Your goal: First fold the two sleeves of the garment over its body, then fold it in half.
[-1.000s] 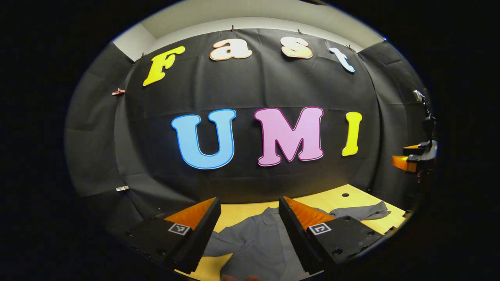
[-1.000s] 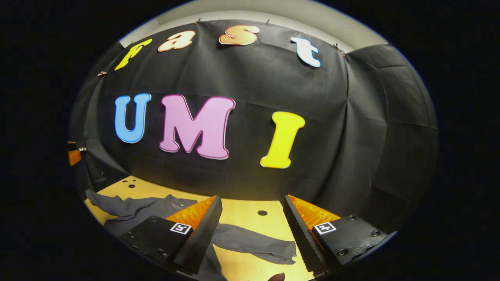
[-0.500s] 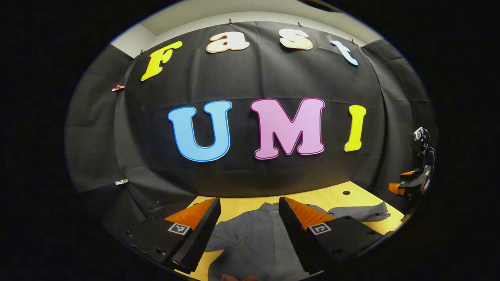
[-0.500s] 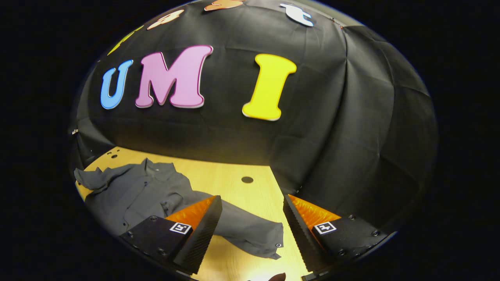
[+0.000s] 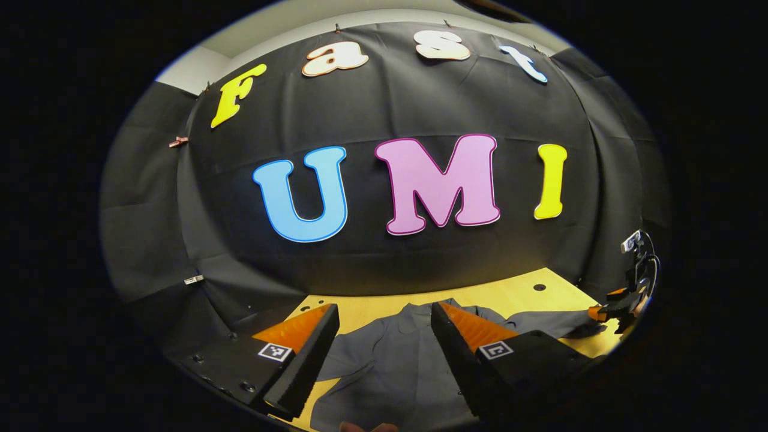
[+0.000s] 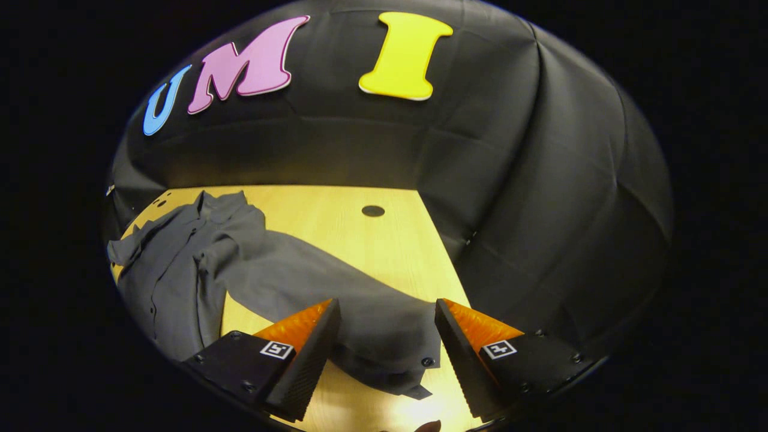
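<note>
The gray shirt [image 6: 180, 270] shows no readable writing. The left gripper [image 5: 384, 342] and right gripper [image 6: 387, 336] gape wide, holding nothing.

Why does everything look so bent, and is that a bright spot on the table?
Both views are fisheye, so the wall bulges and edges curve. In the right gripper view a glare patch brightens the wooden table near the grey shirt cuff; the left gripper view darkens toward its rim.

shirt [image 6: 180, 270]: plain dark grey, with small dark buttons
table [image 6: 336, 222]: light yellowish wood grain, one dark round hole at its far side
booth wall [image 6: 540, 180]: black cloth
marker tags on the grippers: black-and-white squares
</note>
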The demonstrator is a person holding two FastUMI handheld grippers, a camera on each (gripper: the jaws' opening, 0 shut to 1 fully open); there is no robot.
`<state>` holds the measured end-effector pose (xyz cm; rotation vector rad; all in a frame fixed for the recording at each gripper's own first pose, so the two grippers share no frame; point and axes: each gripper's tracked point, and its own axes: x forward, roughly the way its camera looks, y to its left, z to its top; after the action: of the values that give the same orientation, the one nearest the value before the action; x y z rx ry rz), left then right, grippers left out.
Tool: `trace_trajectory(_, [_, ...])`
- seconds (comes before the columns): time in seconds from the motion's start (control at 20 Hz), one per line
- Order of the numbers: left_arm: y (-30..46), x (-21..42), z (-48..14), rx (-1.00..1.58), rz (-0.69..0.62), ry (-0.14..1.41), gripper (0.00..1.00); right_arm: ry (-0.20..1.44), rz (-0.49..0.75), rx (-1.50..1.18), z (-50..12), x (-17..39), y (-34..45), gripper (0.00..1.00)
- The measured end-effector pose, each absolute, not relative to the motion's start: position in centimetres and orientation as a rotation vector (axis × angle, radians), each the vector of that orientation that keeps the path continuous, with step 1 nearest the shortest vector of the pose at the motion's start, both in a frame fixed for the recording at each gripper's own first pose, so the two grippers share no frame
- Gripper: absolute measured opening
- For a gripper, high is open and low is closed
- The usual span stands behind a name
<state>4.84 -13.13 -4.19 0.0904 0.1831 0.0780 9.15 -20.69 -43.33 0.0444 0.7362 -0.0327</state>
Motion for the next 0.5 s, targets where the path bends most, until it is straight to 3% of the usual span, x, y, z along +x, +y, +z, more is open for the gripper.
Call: trace_trajectory(0.5, [-11.1, 2.4, -5.1, 0.065, 0.185, 0.221, 0.97, 0.901, -0.005, 0.046, -50.9, 6.7, -21.2, 0.98])
